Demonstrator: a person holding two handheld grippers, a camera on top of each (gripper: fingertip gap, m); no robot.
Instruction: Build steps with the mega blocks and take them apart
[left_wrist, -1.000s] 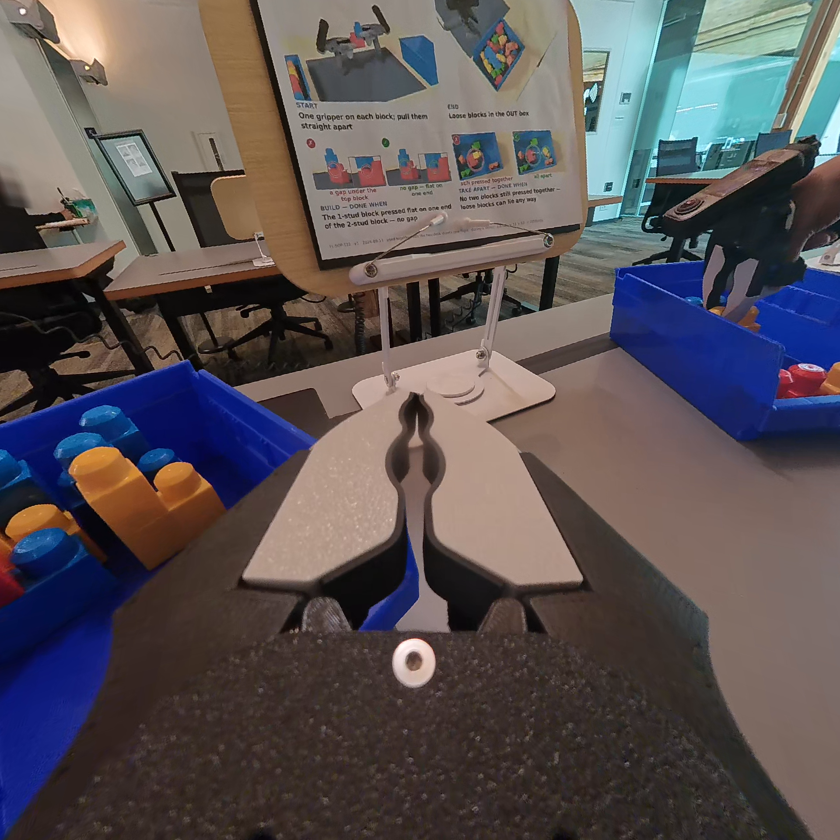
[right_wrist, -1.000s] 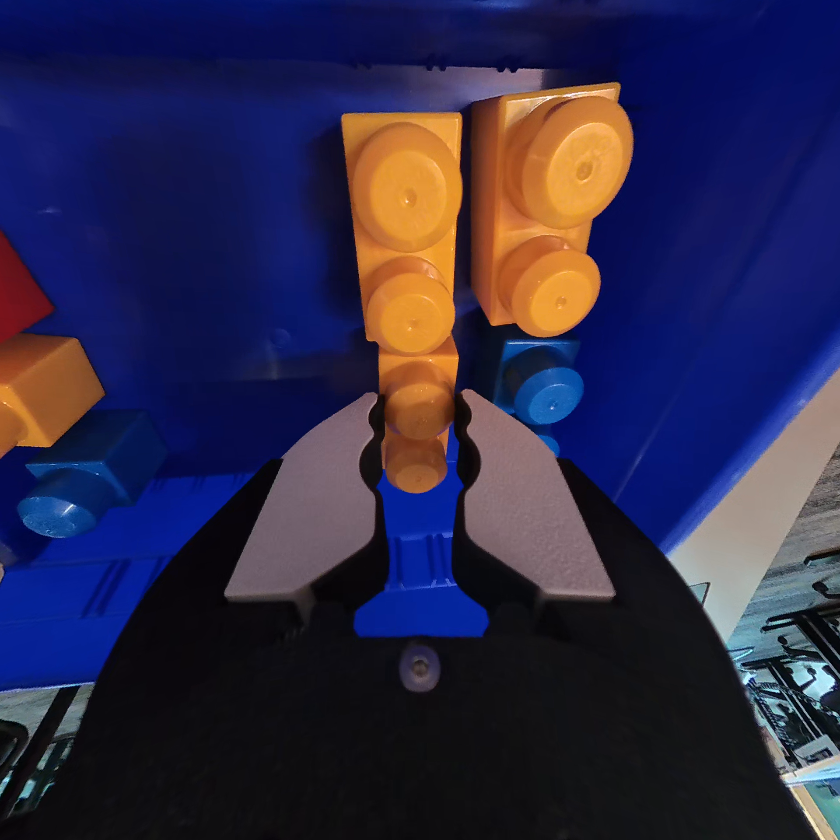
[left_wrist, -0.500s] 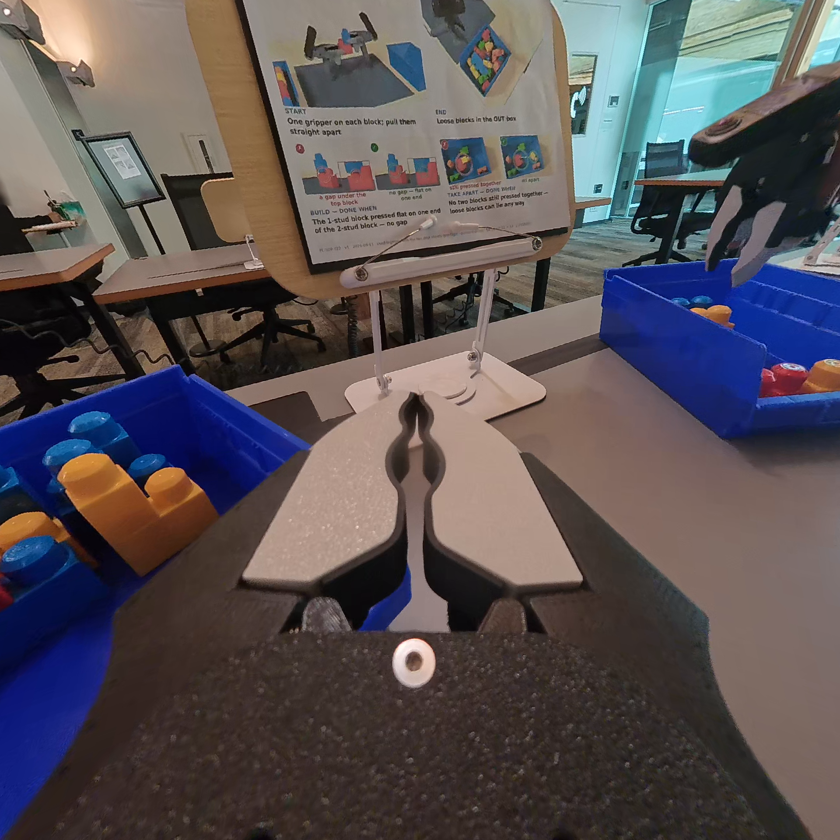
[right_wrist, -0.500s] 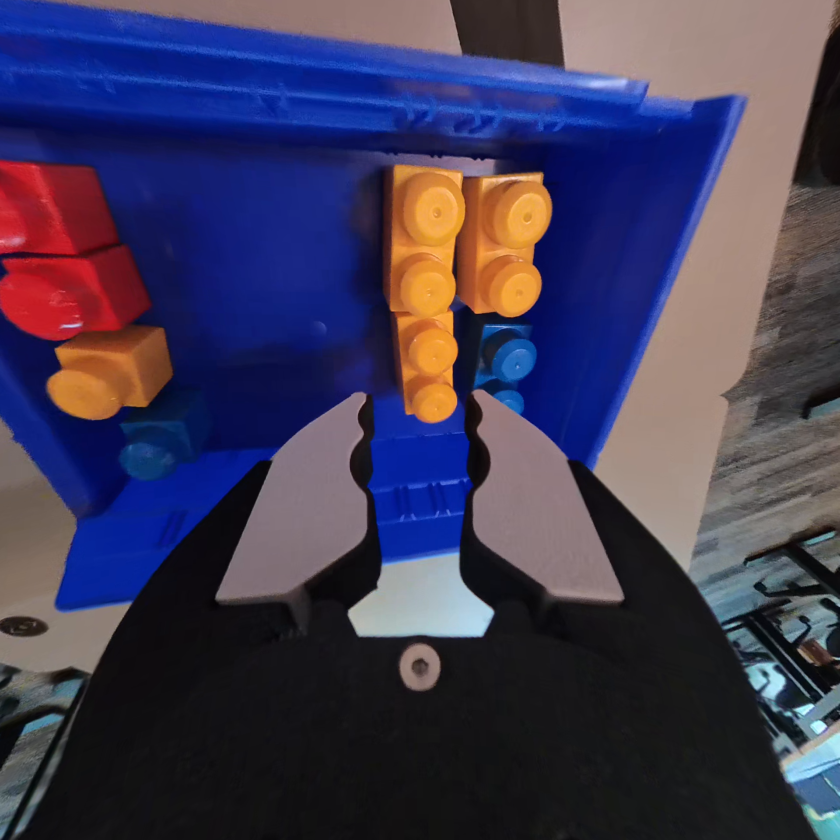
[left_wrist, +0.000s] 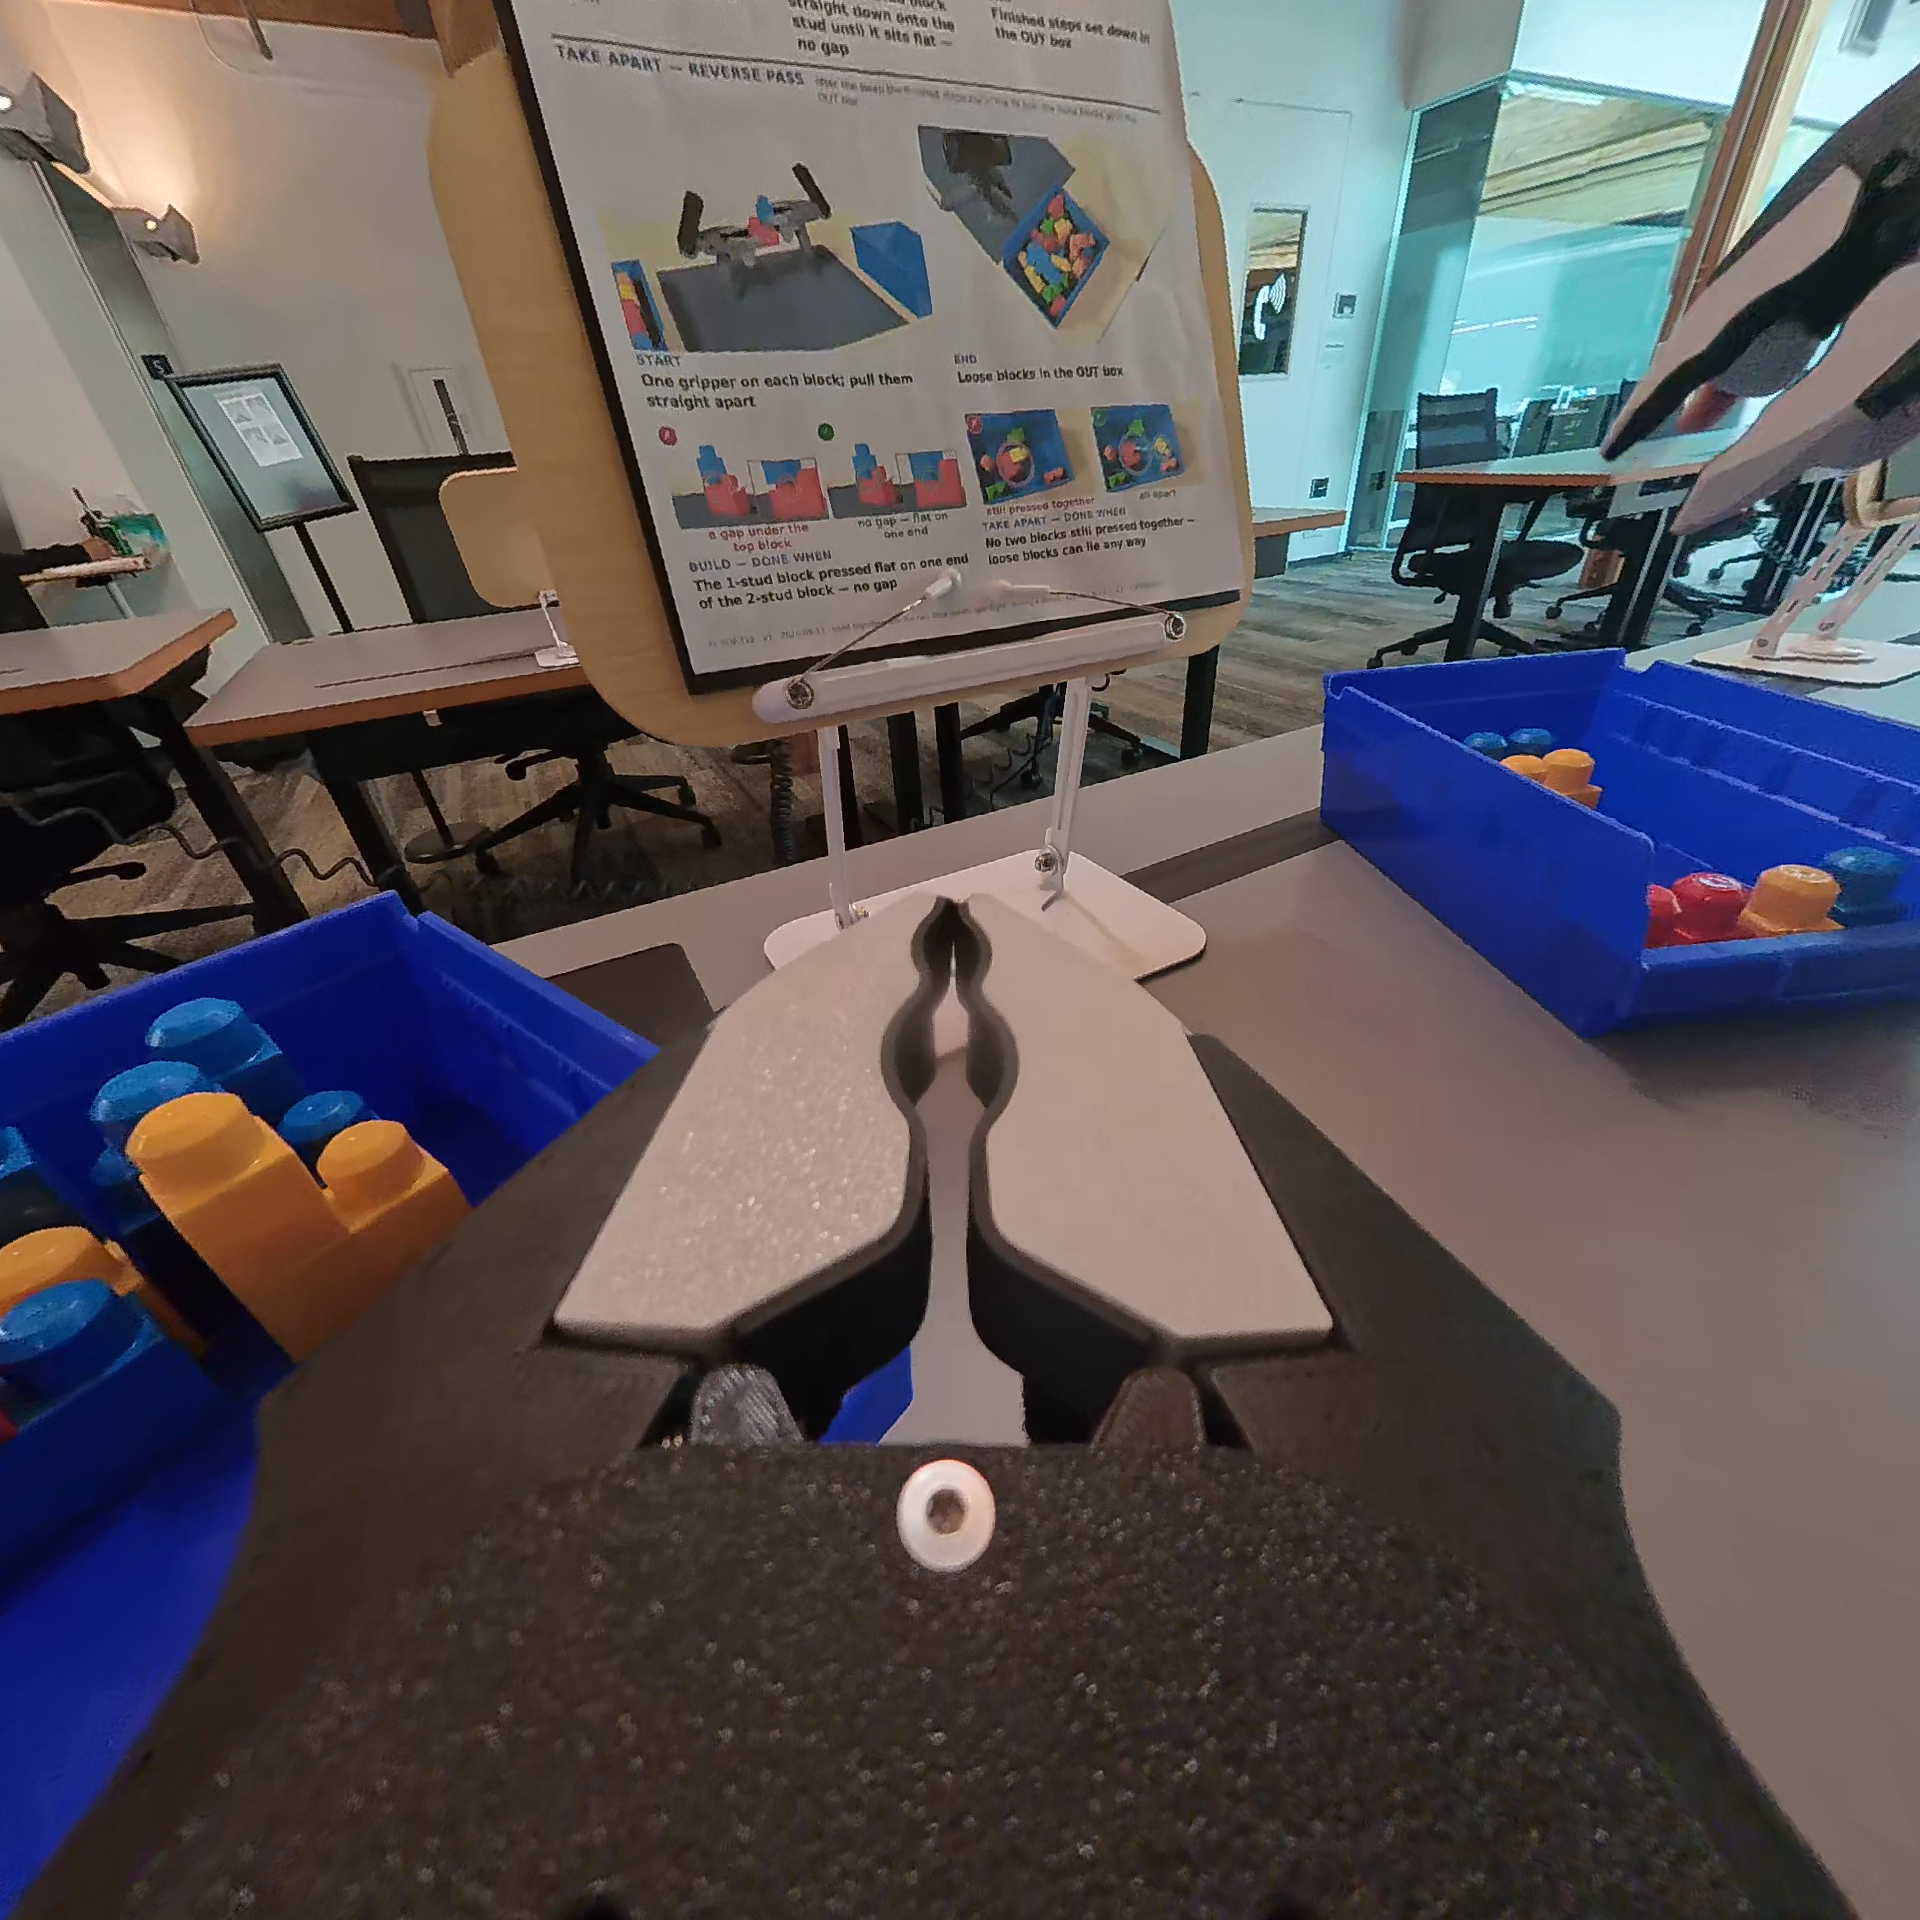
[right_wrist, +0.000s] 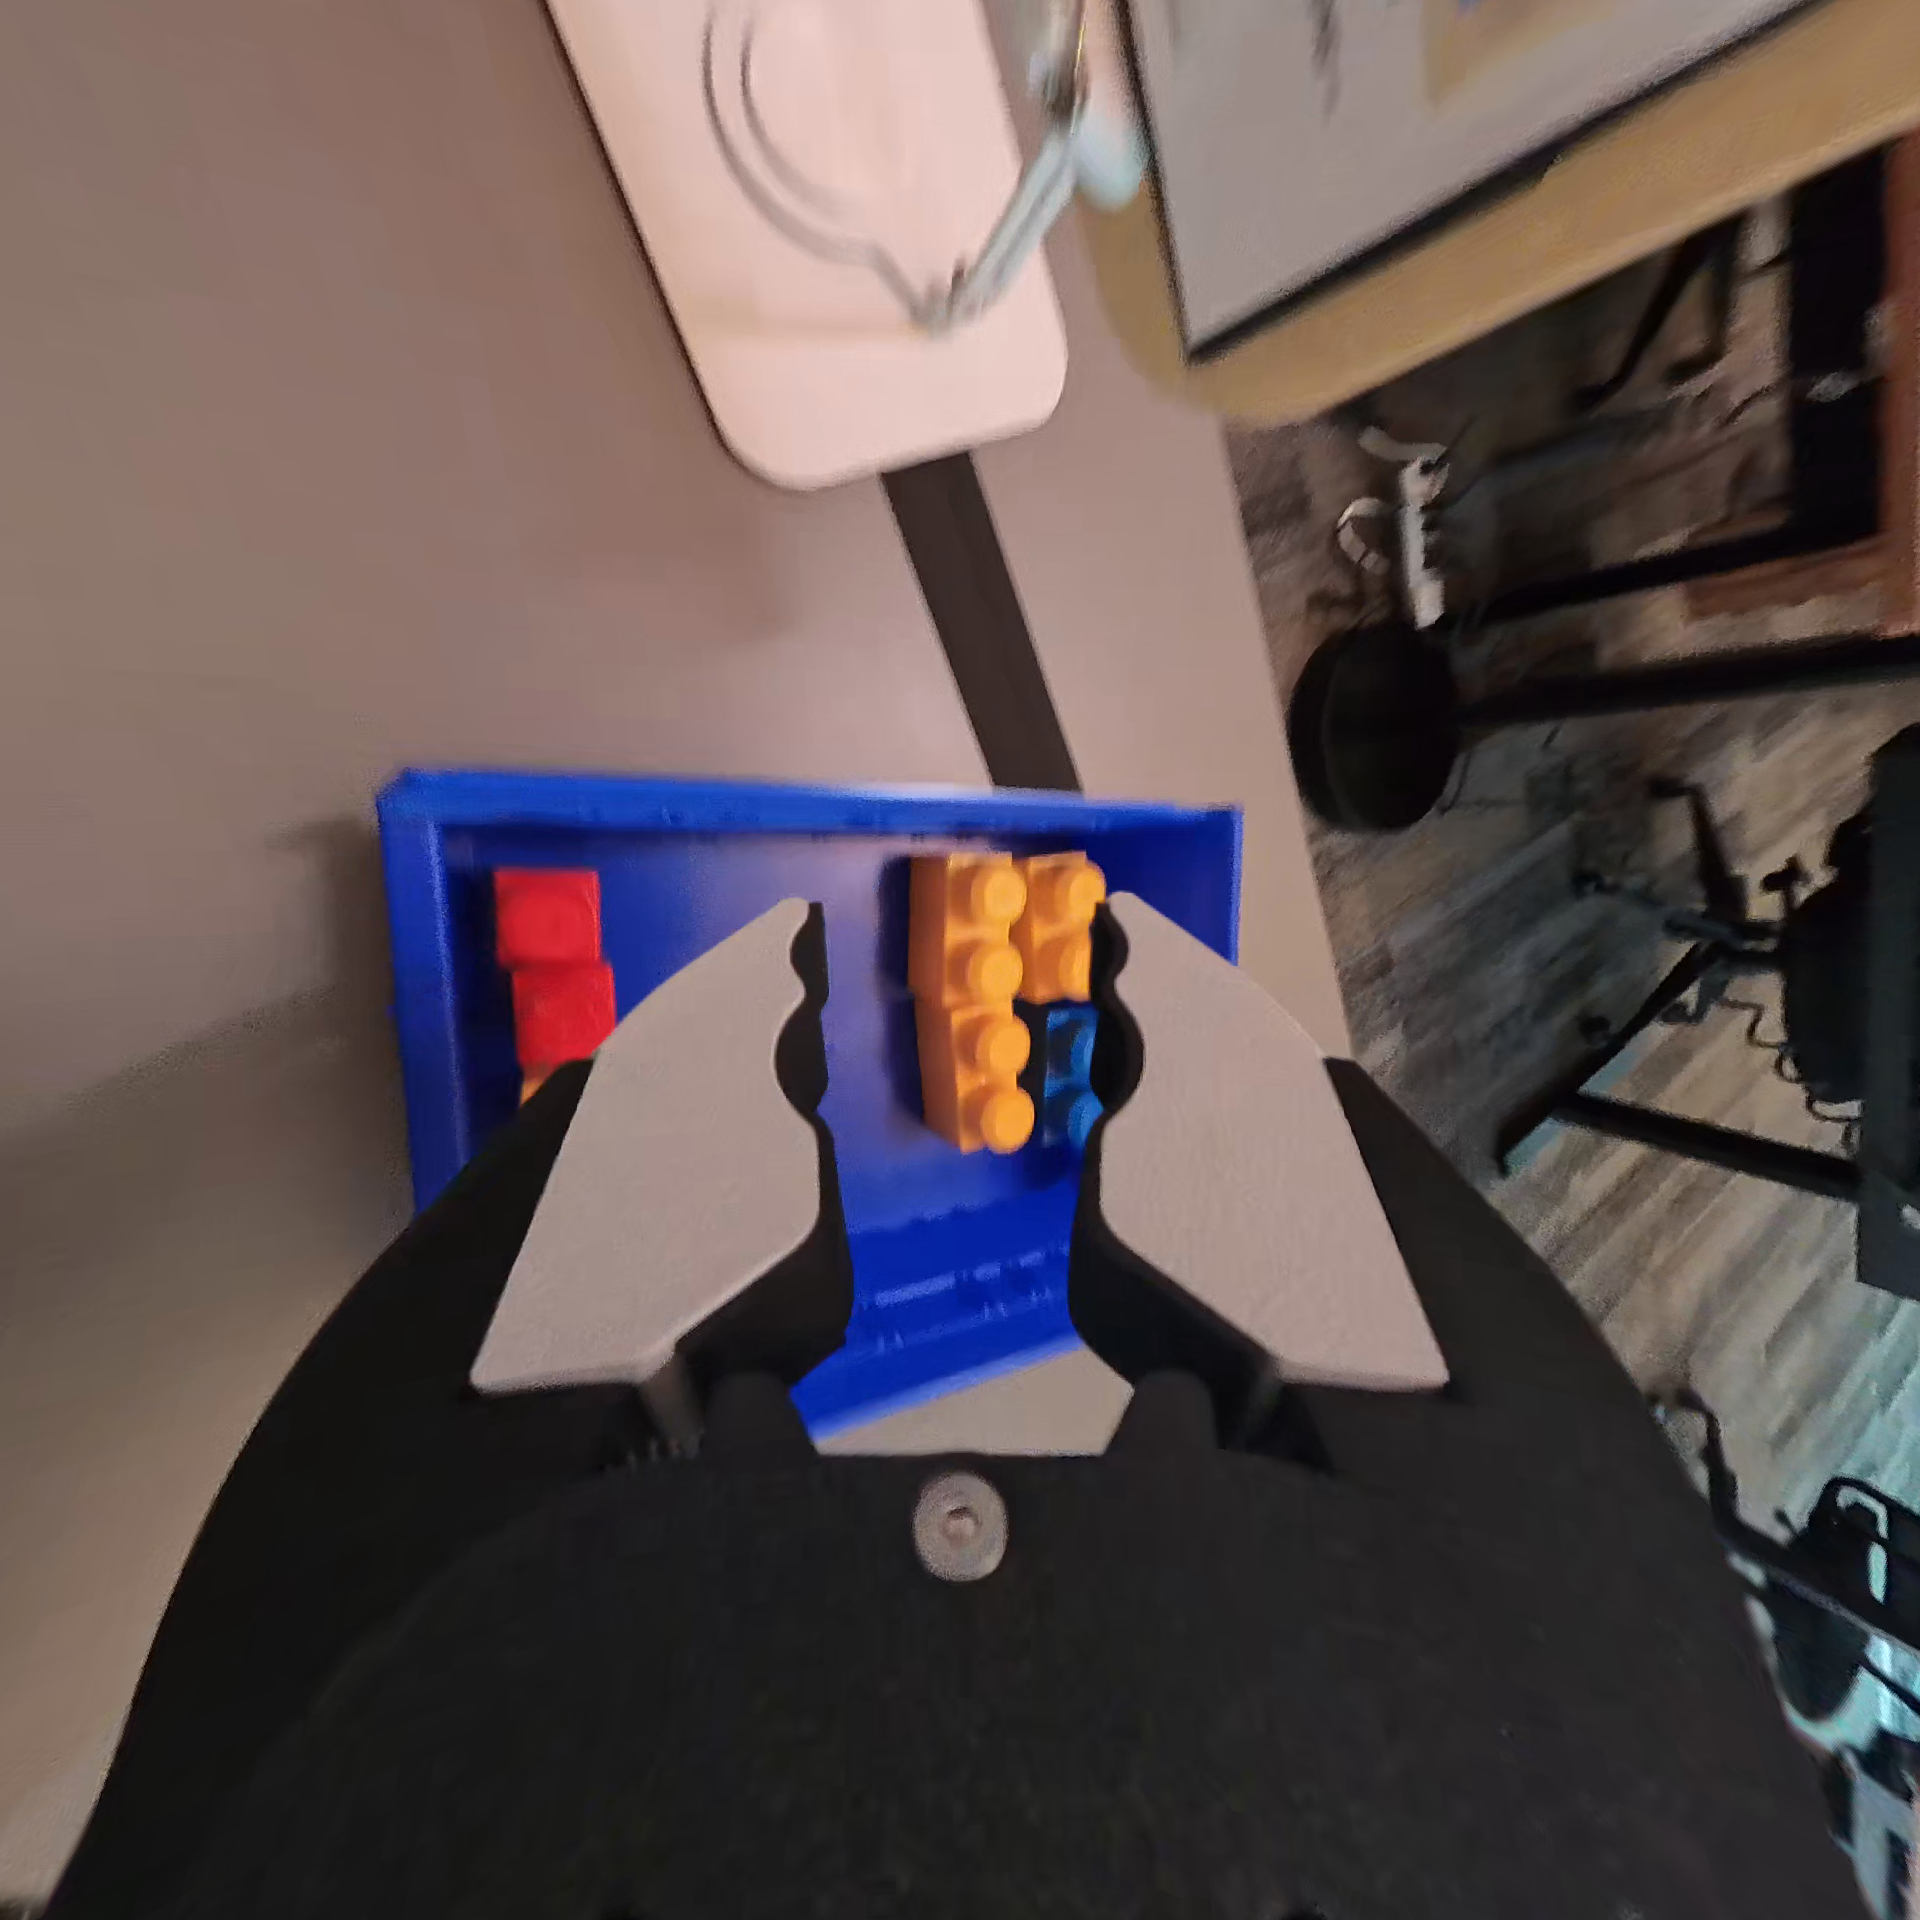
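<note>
Nearest to us in the left wrist view, the left hand-held gripper (left_wrist: 951, 925) hangs low over the grey surface (left_wrist: 1455, 1195) with its fingers pressed together and nothing between them. At about nine o'clock from it stands a blue bin (left_wrist: 436, 997) holding built steps, among them an orange stepped block (left_wrist: 281, 1216) with blue blocks (left_wrist: 197, 1049) behind it. Beyond the fingertips, at twelve o'clock, a white stand (left_wrist: 1101, 925) carries a wooden board with an instruction sheet (left_wrist: 894, 312). At two o'clock sits a second blue bin (left_wrist: 1496, 842) with loose mega blocks: red (left_wrist: 1704, 904), orange (left_wrist: 1792, 896) and blue pieces at its near end, orange and blue ones farther back. High above that bin, at the frame's one o'clock edge, the right hand-held gripper (left_wrist: 1652, 468) is in the air. In its own blurred wrist view the right hand-held gripper (right_wrist: 956, 914) looks straight down with its fingers spread apart and empty, well above the bin (right_wrist: 810, 805). Between the fingertips we see three orange two-stud blocks (right_wrist: 971, 987) lying side by side and end to end, with a blue block (right_wrist: 1070, 1070) at their four o'clock and red blocks (right_wrist: 551, 956) at nine o'clock, partly behind the left finger. Farther off, at twelve o'clock, lies the pale base of the stand (right_wrist: 862, 239).
</note>
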